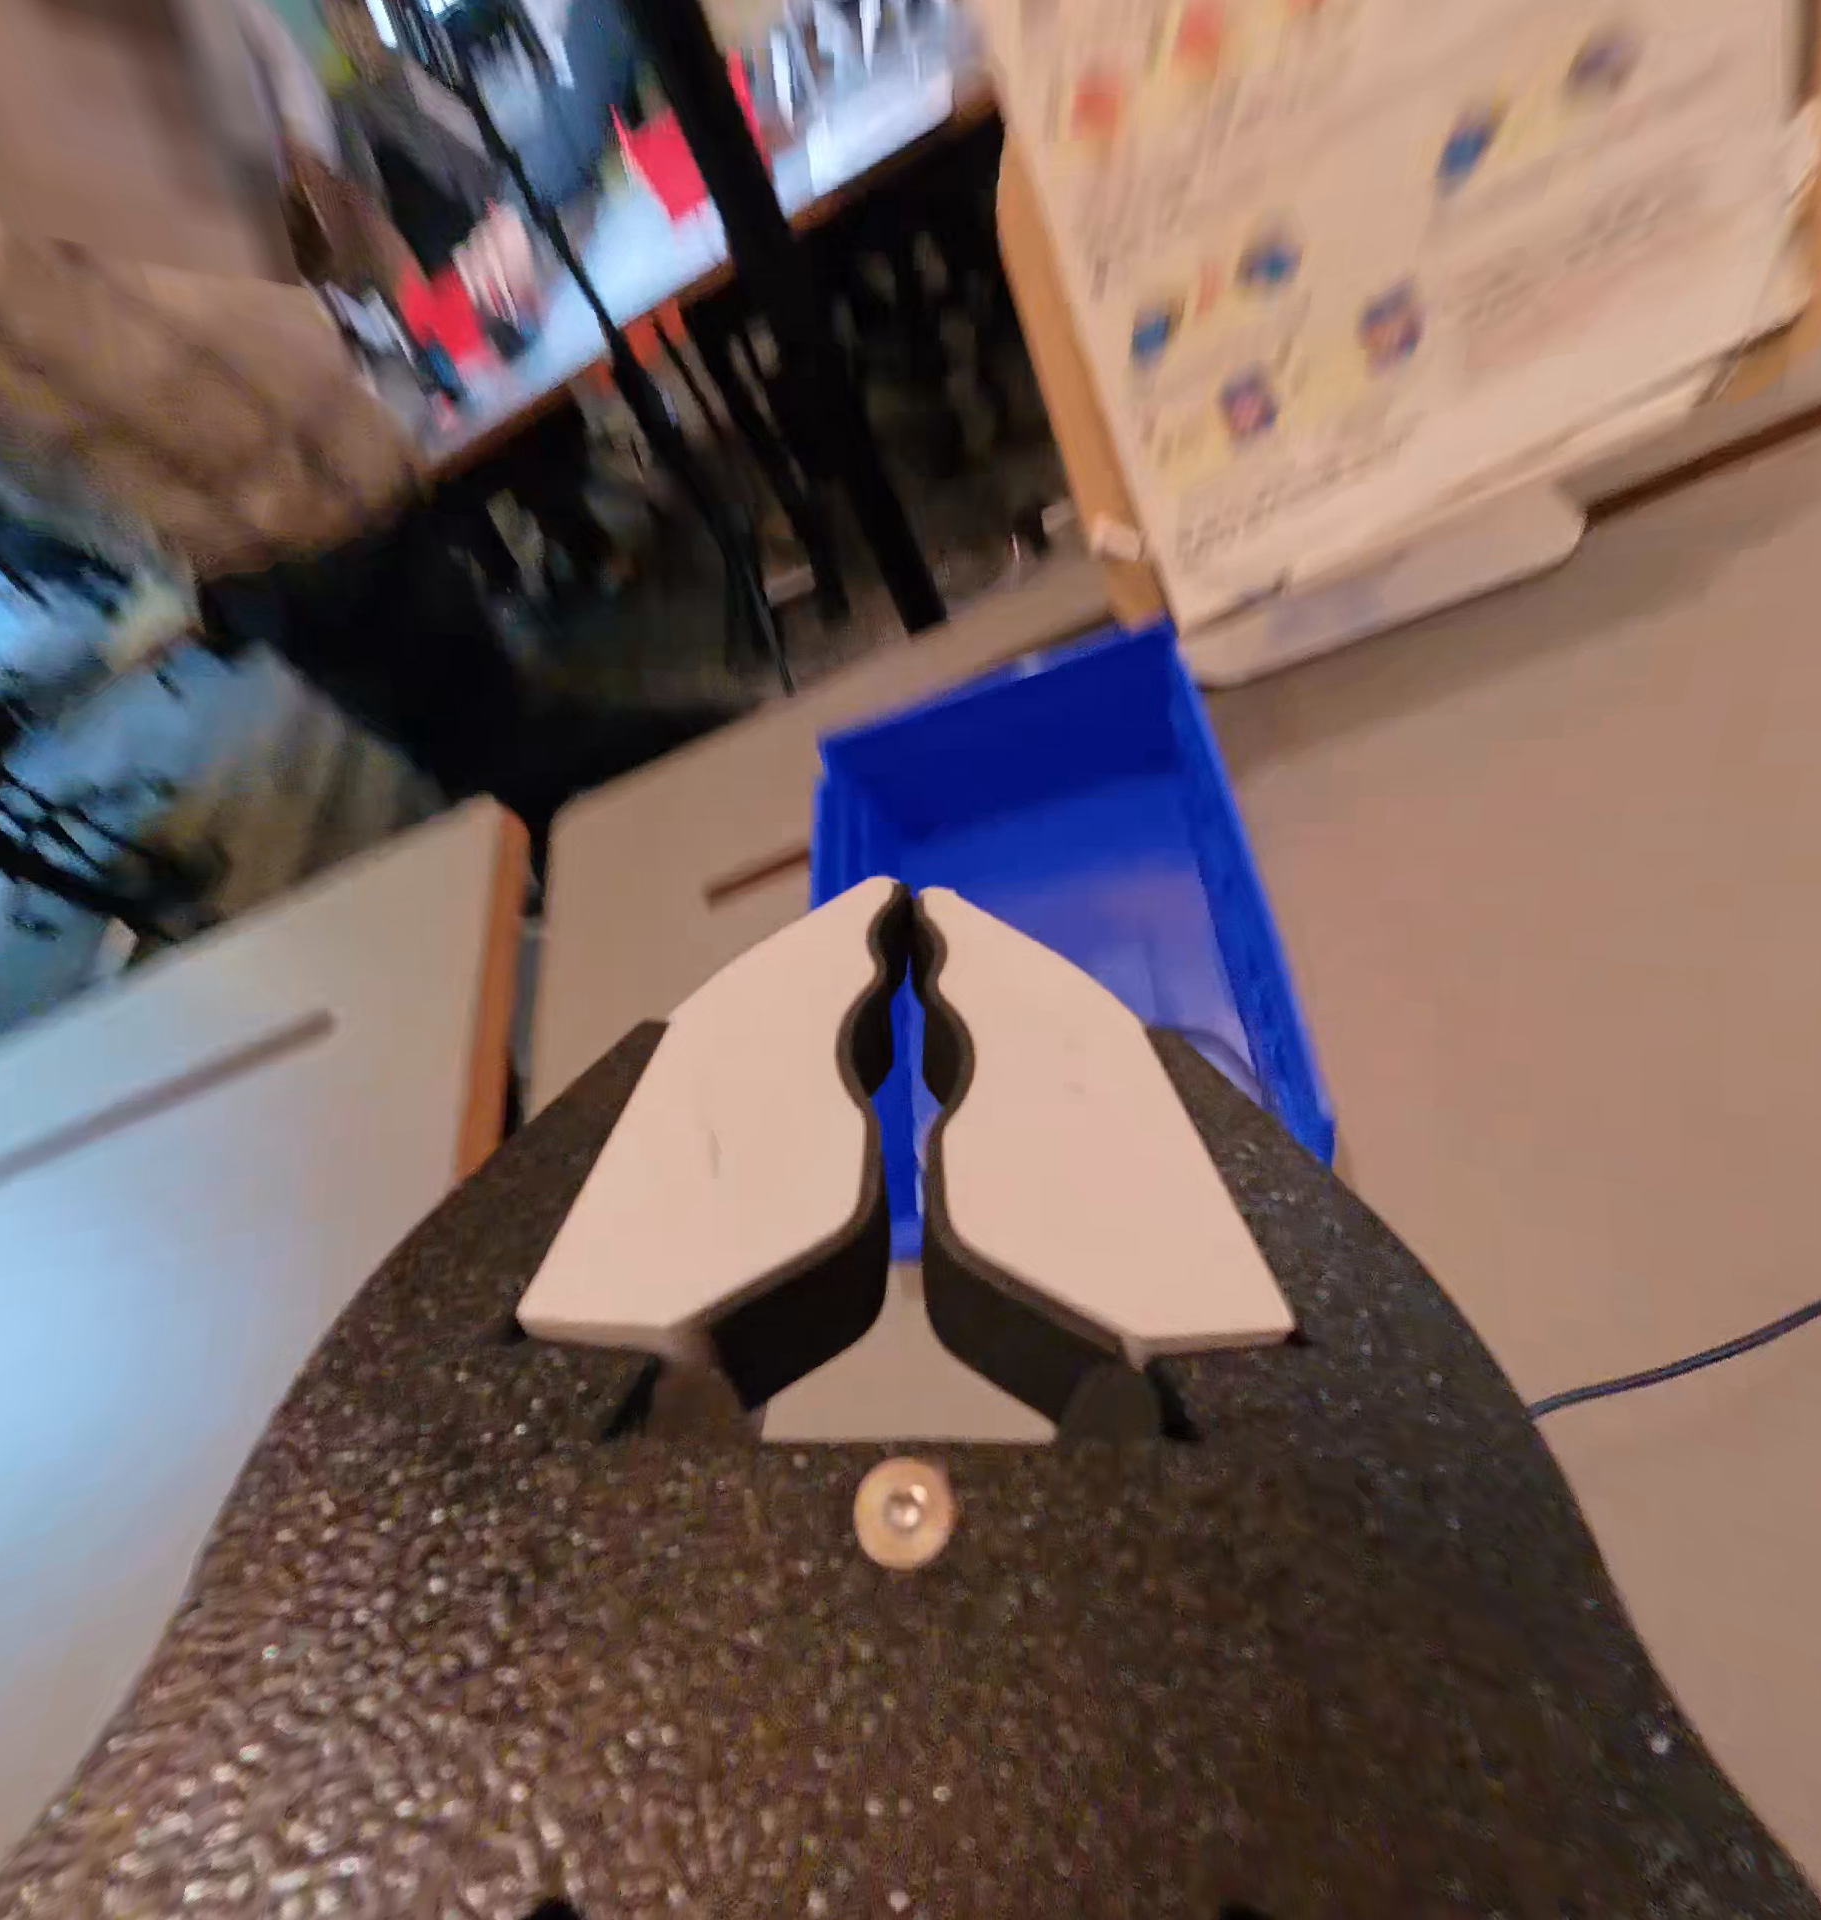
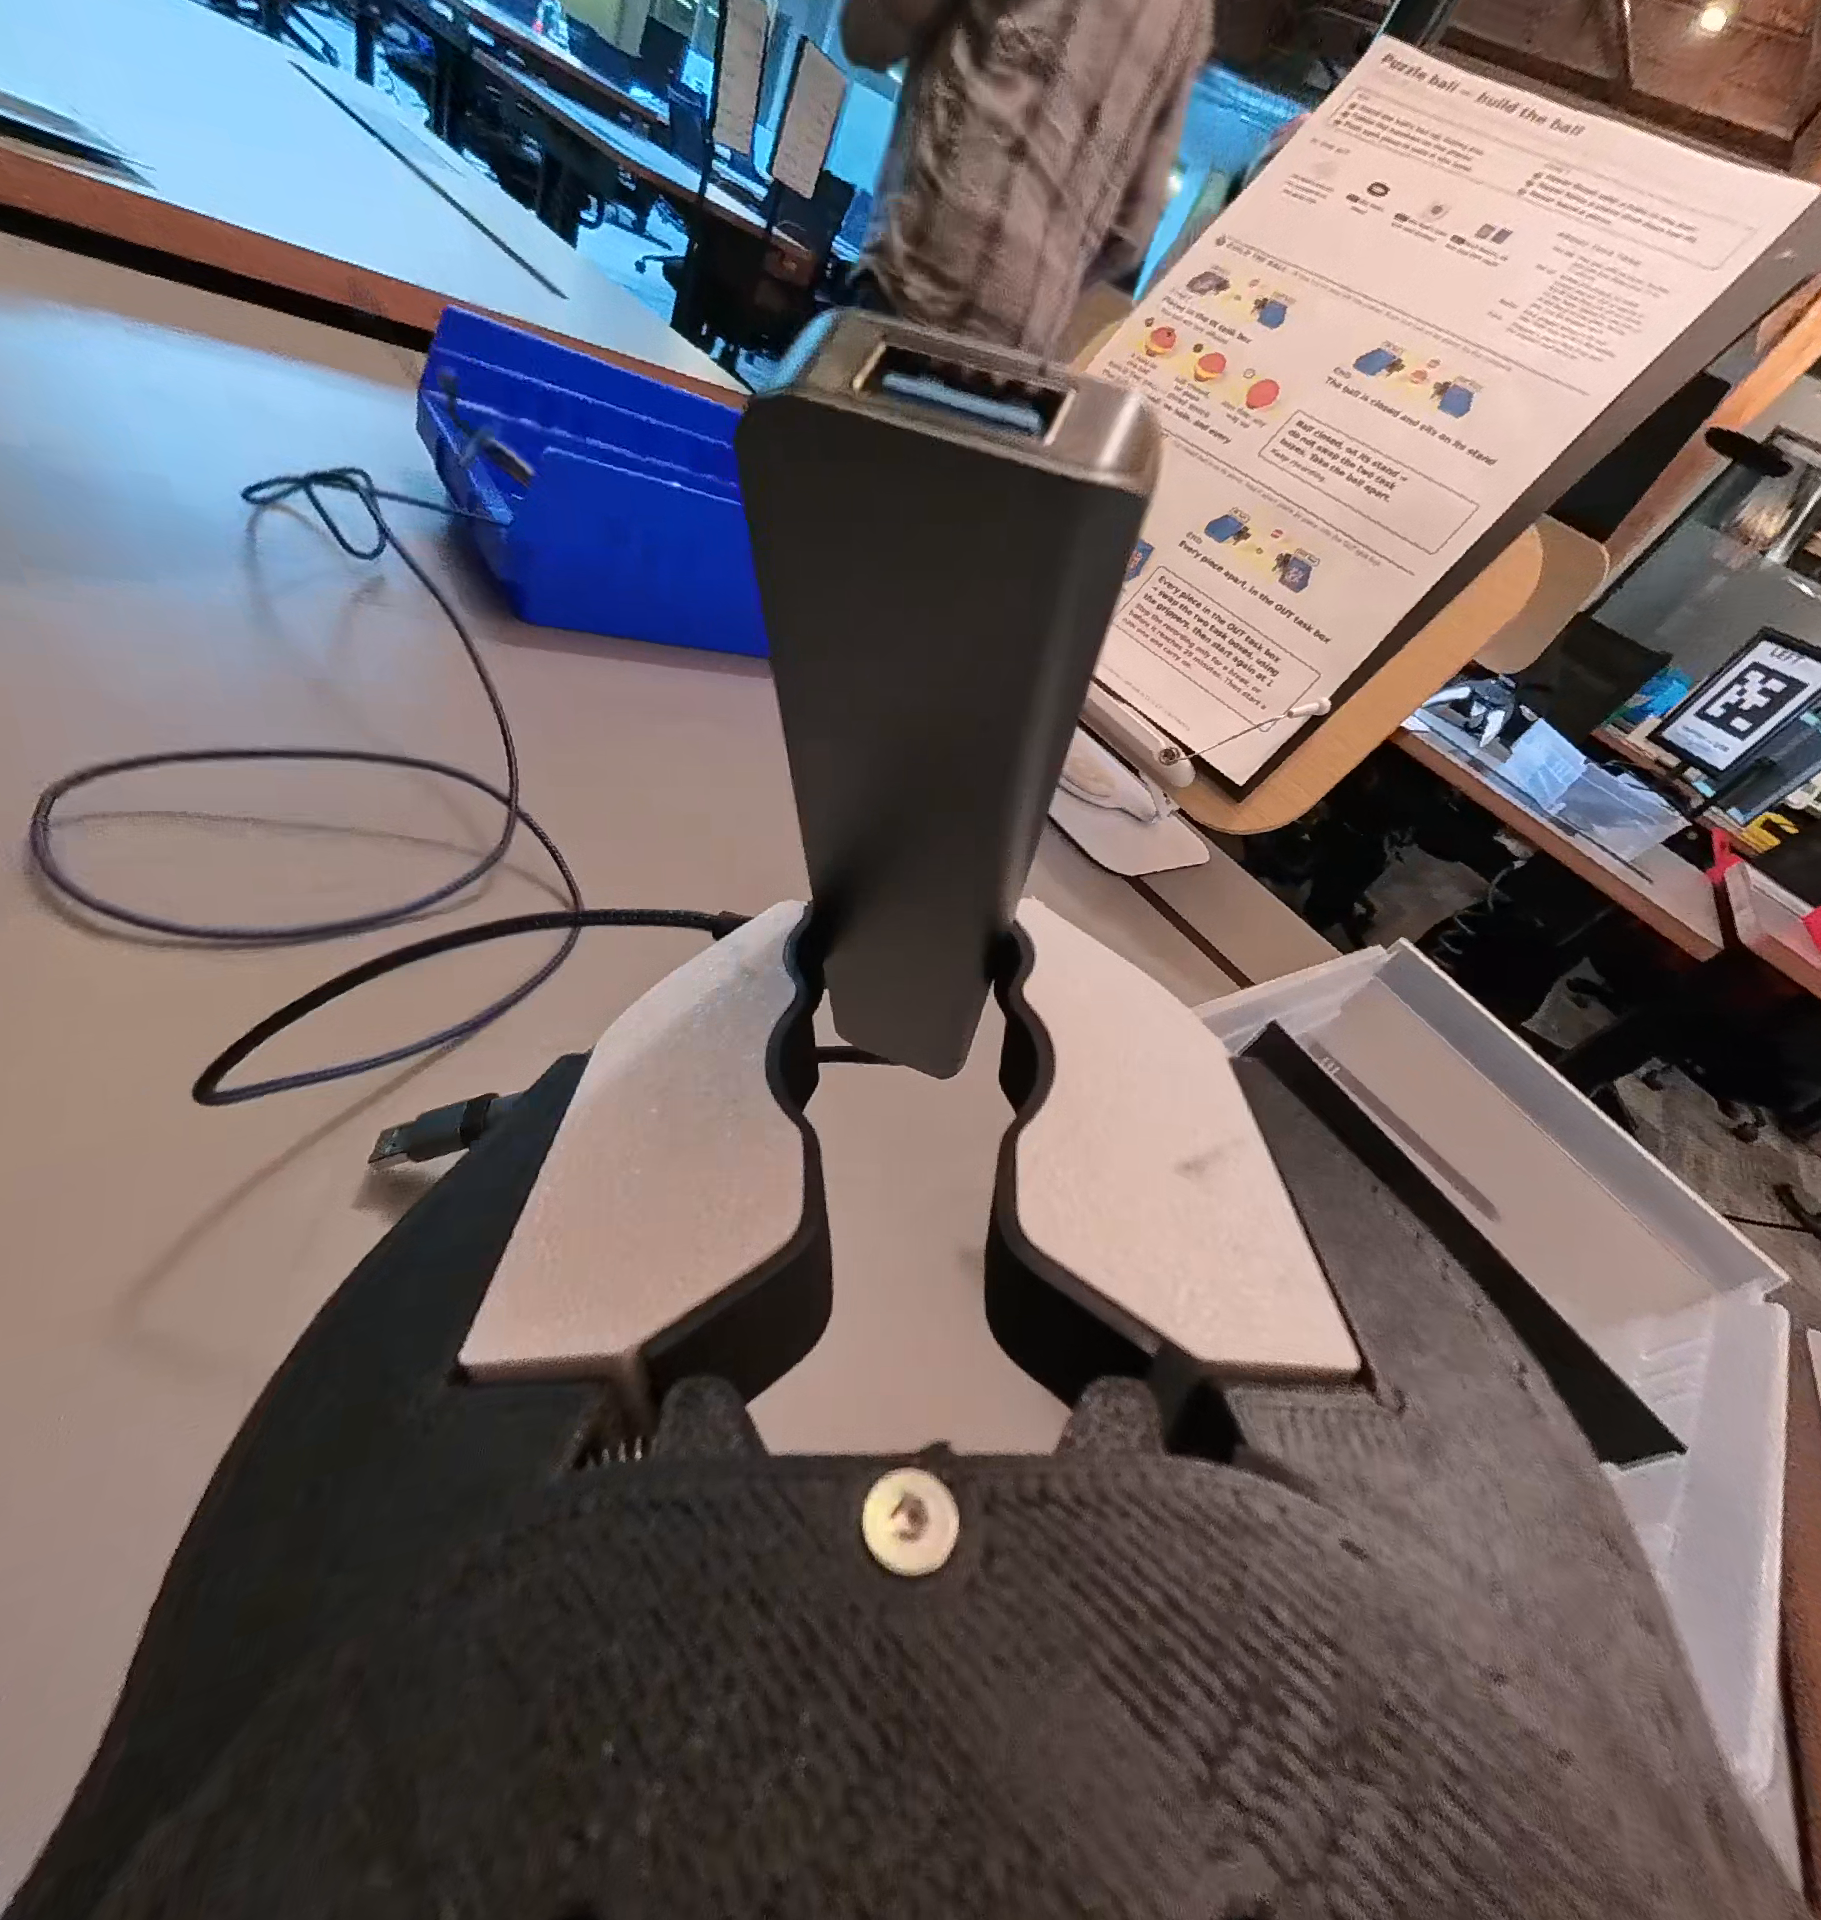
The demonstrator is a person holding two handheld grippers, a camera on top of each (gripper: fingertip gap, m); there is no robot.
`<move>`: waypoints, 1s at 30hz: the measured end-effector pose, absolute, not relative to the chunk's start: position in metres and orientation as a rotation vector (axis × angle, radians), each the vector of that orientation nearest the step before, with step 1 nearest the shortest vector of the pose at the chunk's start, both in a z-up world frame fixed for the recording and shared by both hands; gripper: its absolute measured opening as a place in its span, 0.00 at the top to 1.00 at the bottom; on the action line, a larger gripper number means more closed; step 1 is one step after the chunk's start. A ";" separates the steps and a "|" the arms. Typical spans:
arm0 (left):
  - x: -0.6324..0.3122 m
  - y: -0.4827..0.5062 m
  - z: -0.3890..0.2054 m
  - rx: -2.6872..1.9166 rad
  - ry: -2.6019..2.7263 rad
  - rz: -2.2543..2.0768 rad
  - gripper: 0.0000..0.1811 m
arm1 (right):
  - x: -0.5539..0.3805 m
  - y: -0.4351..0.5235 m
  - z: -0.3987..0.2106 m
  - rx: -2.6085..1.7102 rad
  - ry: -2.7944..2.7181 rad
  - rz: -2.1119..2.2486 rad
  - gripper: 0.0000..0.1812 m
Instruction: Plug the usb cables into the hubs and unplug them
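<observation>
The right claw (image 2: 908, 961) is closed on the lower end of a dark hub (image 2: 937, 665), holding it upright off the bench (image 2: 210, 1299) with its end port facing up and away, probably so a plug can be pushed in from the free end. The left claw (image 1: 908, 914) is nearly closed with nothing between its fingers, poised over the empty blue bin (image 1: 1051, 821); its view is motion-blurred.

A dark cable (image 2: 293, 831) loops loosely across the bench, its plug (image 2: 430, 1132) lying just beside the right claw's left finger. A second blue bin (image 2: 615, 520) holds another cable end. An instruction board (image 2: 1405, 416) leans behind, and a clear lid (image 2: 1612, 1195) sits right of the claw. Nothing blocks the port.
</observation>
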State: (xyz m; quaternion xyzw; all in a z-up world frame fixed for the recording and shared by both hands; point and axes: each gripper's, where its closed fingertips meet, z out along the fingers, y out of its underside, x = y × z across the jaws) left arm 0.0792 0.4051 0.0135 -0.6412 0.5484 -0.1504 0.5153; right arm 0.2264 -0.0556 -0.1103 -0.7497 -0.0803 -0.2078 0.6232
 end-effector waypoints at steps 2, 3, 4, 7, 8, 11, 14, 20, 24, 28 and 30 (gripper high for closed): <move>0.083 0.379 0.053 -1.437 1.341 -0.362 1.00 | 0.226 -0.054 -0.112 -1.724 -0.185 -0.469 0.83; 0.086 0.368 0.059 -1.428 1.377 -0.368 1.00 | 0.225 -0.053 -0.114 -1.730 -0.191 -0.468 0.83; 0.088 0.360 0.053 -1.444 1.431 -0.373 1.00 | 0.224 -0.051 -0.115 -1.737 -0.203 -0.470 0.83; 0.089 0.360 -0.006 -1.604 1.531 -0.375 0.87 | 0.219 -0.050 -0.116 -1.757 -0.244 -0.492 0.83; 0.084 0.372 -0.036 -1.702 1.524 -0.333 0.78 | 0.217 -0.051 -0.116 -1.761 -0.254 -0.498 0.83; 0.050 0.419 -0.131 -2.027 1.426 -0.143 0.63 | 0.215 -0.053 -0.111 -1.748 -0.259 -0.504 0.83; 0.022 0.435 -0.208 -2.318 1.261 -0.253 0.62 | 0.213 -0.055 -0.107 -1.743 -0.267 -0.505 0.83; 0.047 0.415 -0.266 -2.480 1.120 -0.787 0.75 | 0.214 -0.052 -0.112 -1.744 -0.259 -0.487 0.83; 0.051 0.409 -0.225 -2.274 1.208 -0.723 0.99 | 0.216 -0.055 -0.116 -1.777 -0.271 -0.529 0.83; 0.068 0.393 -0.109 -1.851 1.248 -0.622 0.99 | 0.224 -0.060 -0.108 -1.738 -0.218 -0.543 0.83; 0.087 0.360 -0.039 -1.574 1.282 -0.704 0.99 | 0.227 -0.061 -0.103 -1.705 -0.187 -0.533 0.83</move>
